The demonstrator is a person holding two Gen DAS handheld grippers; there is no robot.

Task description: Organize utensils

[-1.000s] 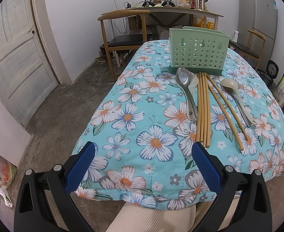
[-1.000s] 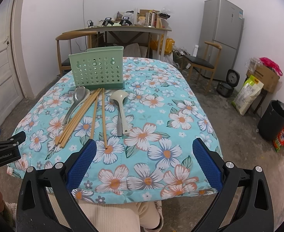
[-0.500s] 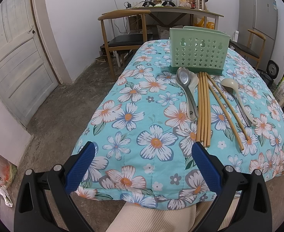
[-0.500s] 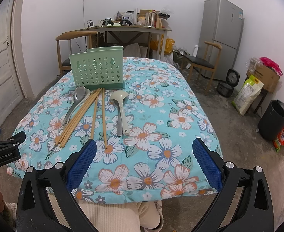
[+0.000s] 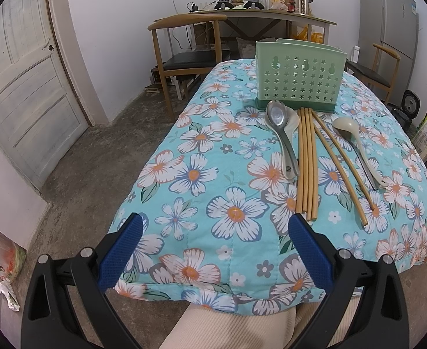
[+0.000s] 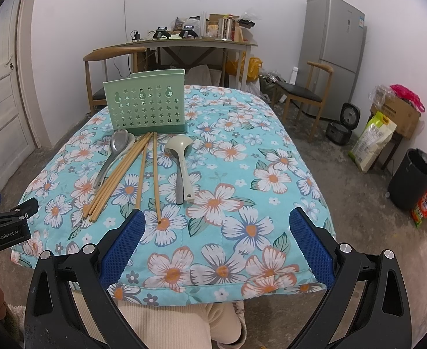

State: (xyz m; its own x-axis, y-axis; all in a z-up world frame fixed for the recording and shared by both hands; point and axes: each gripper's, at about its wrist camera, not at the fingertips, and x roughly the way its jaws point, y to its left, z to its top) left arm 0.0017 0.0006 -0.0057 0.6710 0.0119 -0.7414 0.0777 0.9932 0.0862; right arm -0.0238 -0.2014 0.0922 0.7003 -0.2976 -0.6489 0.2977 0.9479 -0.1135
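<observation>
A green perforated utensil holder (image 5: pixel 298 79) (image 6: pixel 145 107) stands upright at the far end of the flowered table (image 5: pixel 213 174) (image 6: pixel 271 157). In front of it lie a metal spoon (image 5: pixel 280 129) (image 6: pixel 111 157) on a pale spoon, several wooden chopsticks (image 5: pixel 308 163) (image 6: pixel 120 174), and a pale plastic spoon (image 5: pixel 356 142) (image 6: pixel 181 163) over a grey one. My left gripper (image 5: pixel 215 232) hovers open above the table's near edge, short of the chopstick tips. My right gripper (image 6: pixel 216 229) is open too, near one chopstick's end, holding nothing.
Wooden chairs (image 5: pixel 184 58) (image 6: pixel 306 93) stand past the table, with a cluttered desk (image 6: pixel 184 43) and a fridge (image 6: pixel 332 55) behind. A black bin (image 6: pixel 411 180) and bags sit on the floor at right. A white door (image 5: pixel 18 87) is at left. The person's knees are under the near edge.
</observation>
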